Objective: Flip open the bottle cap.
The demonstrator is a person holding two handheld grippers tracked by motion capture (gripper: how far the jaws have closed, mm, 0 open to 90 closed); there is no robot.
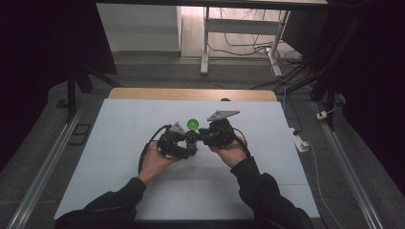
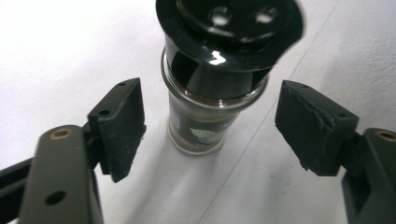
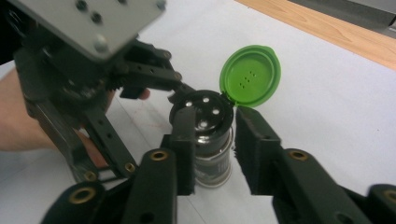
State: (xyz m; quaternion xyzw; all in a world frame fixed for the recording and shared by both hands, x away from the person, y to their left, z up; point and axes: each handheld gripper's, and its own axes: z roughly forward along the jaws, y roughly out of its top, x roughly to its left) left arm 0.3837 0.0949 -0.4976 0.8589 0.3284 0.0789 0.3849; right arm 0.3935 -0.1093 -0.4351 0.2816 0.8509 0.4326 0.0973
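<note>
A small glass shaker jar (image 2: pixel 198 126) with a black holed top (image 3: pixel 201 108) stands upright on the white table (image 1: pixel 119 148). Its green flip lid (image 3: pixel 251 75) is hinged back and open, showing as a green dot (image 1: pixel 192 125) in the high view. My left gripper (image 2: pixel 215 128) is open, one pad on each side of the jar with a gap on both sides. My right gripper (image 3: pixel 215 135) comes from the opposite side, jaws a little apart and level with the jar's top. From the left gripper view, nothing touches the glass. Both grippers (image 1: pixel 184 142) (image 1: pixel 204 136) meet at the table's centre.
A wooden strip (image 1: pixel 191 94) borders the table's far edge. Beyond it on the floor are a white desk frame (image 1: pixel 205 43) and loose cables (image 1: pixel 248 47). Metal rails (image 1: pixel 43 167) run along both sides. Wide bare table surface surrounds the hands.
</note>
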